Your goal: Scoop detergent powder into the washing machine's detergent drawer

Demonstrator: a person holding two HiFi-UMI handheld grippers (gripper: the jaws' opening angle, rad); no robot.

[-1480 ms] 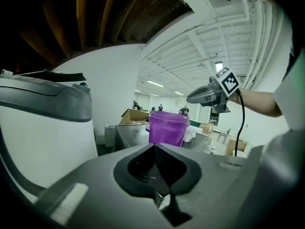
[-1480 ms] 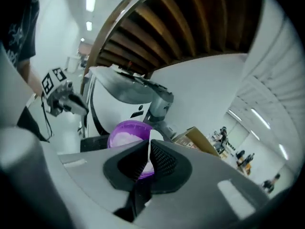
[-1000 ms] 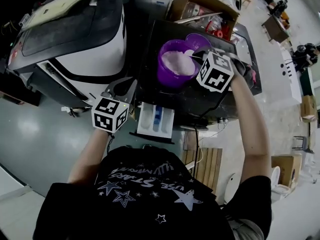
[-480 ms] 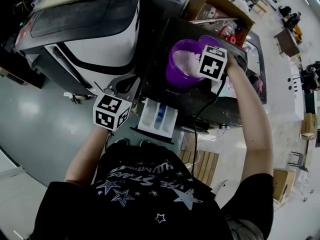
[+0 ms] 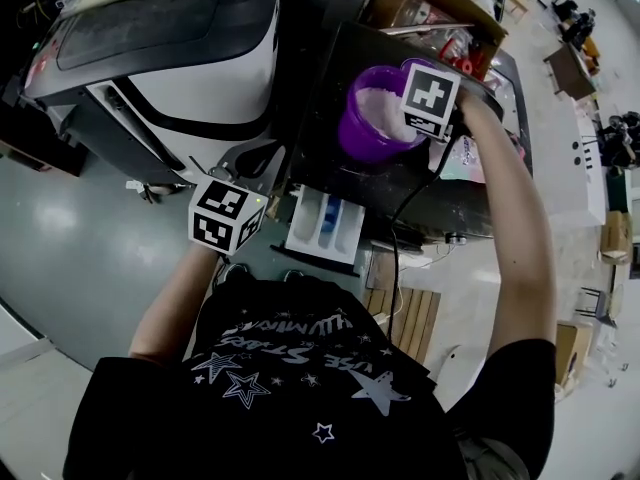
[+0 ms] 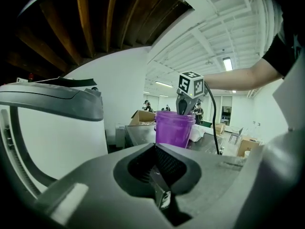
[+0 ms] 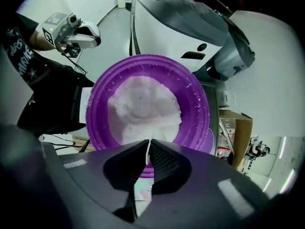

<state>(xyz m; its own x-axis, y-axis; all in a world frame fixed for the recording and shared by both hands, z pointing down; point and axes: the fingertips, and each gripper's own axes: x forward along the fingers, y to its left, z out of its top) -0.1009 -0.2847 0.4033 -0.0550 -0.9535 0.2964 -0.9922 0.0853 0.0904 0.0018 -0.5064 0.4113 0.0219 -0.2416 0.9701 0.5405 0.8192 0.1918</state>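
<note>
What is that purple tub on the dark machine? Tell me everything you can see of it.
The purple tub is round, open-topped, seemingly translucent plastic. It stands upright on the dark machine top and holds a heap of white powder, with grains clinging to its inner wall. The right gripper hangs over its rim, shut on a thin white handle pointing toward the powder.

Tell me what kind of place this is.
Probably an open lab or workshop hall, not a home: a washing machine stands near a cardboard box under a beamed ceiling with strip lights.
</note>
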